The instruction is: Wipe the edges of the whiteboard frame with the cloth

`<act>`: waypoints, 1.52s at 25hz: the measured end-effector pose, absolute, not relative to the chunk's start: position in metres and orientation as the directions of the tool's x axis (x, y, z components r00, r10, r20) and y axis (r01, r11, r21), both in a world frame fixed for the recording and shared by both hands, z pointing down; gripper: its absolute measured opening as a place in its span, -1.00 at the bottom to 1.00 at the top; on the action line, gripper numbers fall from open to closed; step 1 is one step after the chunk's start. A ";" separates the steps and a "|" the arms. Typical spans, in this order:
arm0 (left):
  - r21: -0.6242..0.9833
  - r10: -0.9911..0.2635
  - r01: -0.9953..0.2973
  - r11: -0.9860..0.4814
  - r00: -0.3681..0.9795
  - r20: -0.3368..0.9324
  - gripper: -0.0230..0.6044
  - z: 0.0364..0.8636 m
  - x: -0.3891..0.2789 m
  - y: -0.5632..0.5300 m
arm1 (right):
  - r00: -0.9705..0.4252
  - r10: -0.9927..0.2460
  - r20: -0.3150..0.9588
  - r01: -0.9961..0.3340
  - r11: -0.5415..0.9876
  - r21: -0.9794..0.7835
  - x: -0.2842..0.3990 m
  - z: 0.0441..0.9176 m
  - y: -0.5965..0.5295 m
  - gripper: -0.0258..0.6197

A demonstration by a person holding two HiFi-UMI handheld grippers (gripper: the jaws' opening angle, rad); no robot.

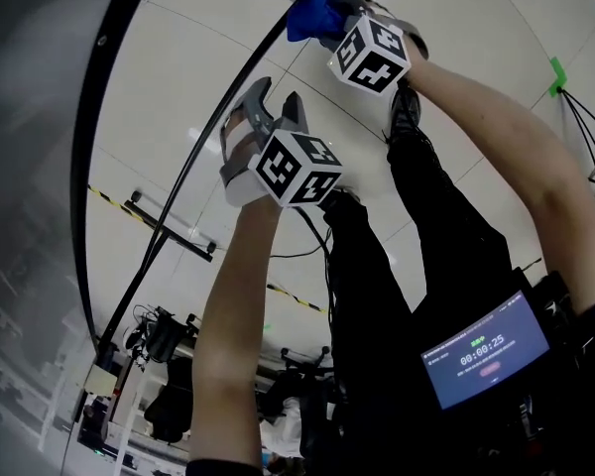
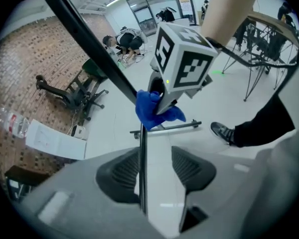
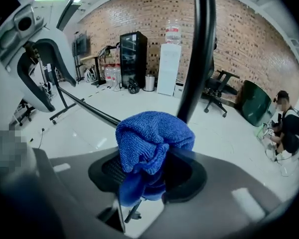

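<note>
The whiteboard's thin black frame edge point(image 1: 157, 248) runs from the top of the head view down to the lower left. My right gripper point(image 1: 329, 16) is at its upper end, shut on a bunched blue cloth point(image 1: 310, 13) that rests against the edge. In the right gripper view the cloth point(image 3: 152, 138) fills the right gripper point(image 3: 149, 171), and the black frame bar point(image 3: 199, 49) rises just behind it. My left gripper point(image 1: 275, 102) sits lower on the same edge. In its own view the frame point(image 2: 89, 44) passes between the pads of the left gripper point(image 2: 157, 176), which close on it, below the cloth point(image 2: 152, 108).
The board's floor foot point(image 2: 164, 128) and the person's shoe point(image 2: 224, 131) lie below on the white tiled floor. An office chair point(image 2: 74, 96) stands by the brick wall. A black fridge point(image 3: 132, 59), a water dispenser point(image 3: 168, 66) and a crouching person point(image 3: 284, 128) are farther off.
</note>
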State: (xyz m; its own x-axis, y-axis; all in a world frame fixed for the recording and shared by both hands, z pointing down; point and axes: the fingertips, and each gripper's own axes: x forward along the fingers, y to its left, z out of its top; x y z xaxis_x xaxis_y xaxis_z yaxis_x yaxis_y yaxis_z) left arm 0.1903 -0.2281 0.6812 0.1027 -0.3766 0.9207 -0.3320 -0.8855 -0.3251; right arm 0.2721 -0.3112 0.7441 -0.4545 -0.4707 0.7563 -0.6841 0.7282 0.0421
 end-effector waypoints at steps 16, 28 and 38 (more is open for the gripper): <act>-0.318 -0.404 -0.457 -0.831 0.102 0.909 -0.30 0.666 0.152 -0.182 | -0.332 -0.509 0.794 -0.800 0.598 0.049 0.252 0.752 -0.342 -0.34; -0.313 -0.432 -0.589 -0.745 0.069 0.899 -0.30 0.652 0.091 -0.146 | -0.319 -0.414 0.853 -0.769 0.638 0.022 0.214 0.753 -0.323 -0.34; -0.300 -0.427 -0.716 -0.630 -0.002 0.904 -0.30 0.659 0.025 -0.100 | -0.309 -0.395 0.865 -0.759 0.650 0.026 0.188 0.762 -0.314 -0.34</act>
State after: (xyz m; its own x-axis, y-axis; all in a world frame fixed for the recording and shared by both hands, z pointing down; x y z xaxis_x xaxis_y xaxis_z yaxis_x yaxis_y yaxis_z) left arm 0.0251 -0.0999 0.6594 -0.0023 -0.4270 0.9042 -0.7161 -0.6304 -0.2995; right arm 0.1876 -0.3145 0.7616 -0.3089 -0.3952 0.8651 -0.7592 0.6504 0.0261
